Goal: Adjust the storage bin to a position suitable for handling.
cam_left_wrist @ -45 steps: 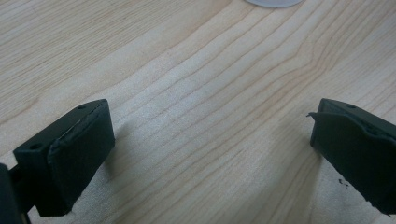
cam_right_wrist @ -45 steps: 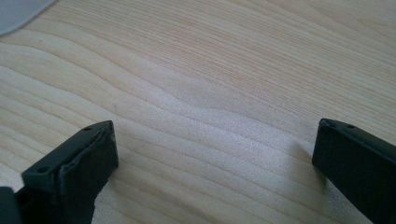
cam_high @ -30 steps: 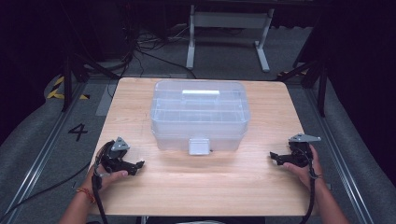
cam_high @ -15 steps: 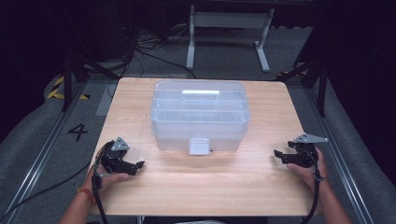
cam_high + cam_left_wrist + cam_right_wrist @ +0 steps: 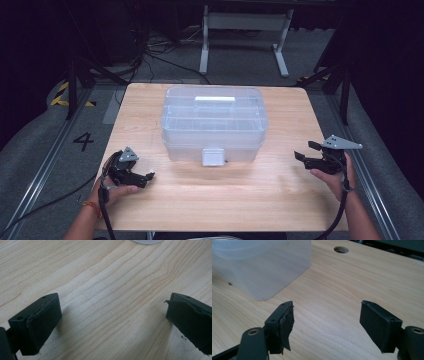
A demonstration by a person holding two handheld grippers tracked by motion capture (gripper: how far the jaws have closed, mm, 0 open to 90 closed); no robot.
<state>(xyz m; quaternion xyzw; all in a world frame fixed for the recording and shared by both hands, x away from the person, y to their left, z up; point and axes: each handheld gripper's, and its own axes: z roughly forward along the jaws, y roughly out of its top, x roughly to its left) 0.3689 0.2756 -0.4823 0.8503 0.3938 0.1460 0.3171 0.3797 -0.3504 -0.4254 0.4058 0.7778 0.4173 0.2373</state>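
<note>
A clear plastic box (image 5: 213, 122) with a lid, a top handle and a white front latch (image 5: 213, 156) stands in the middle of the wooden table (image 5: 240, 195). My left gripper (image 5: 148, 176) rests low at the table's front left, open, with bare wood between its jaws (image 5: 112, 315). My right gripper (image 5: 304, 151) is held at the front right, open and holding nothing (image 5: 325, 320). The box's rounded corner (image 5: 262, 270) shows up ahead and to the left in the right gripper view. Both grippers are well apart from the box.
A round hole (image 5: 341, 249) is in the tabletop beyond the box corner. Metal rails (image 5: 45, 165) run along both sides of the table. Cables and a white stand (image 5: 245, 30) lie on the floor behind the table.
My right gripper has drifted slightly right and toward the table's front edge. The left gripper and the box have stayed where they were.
</note>
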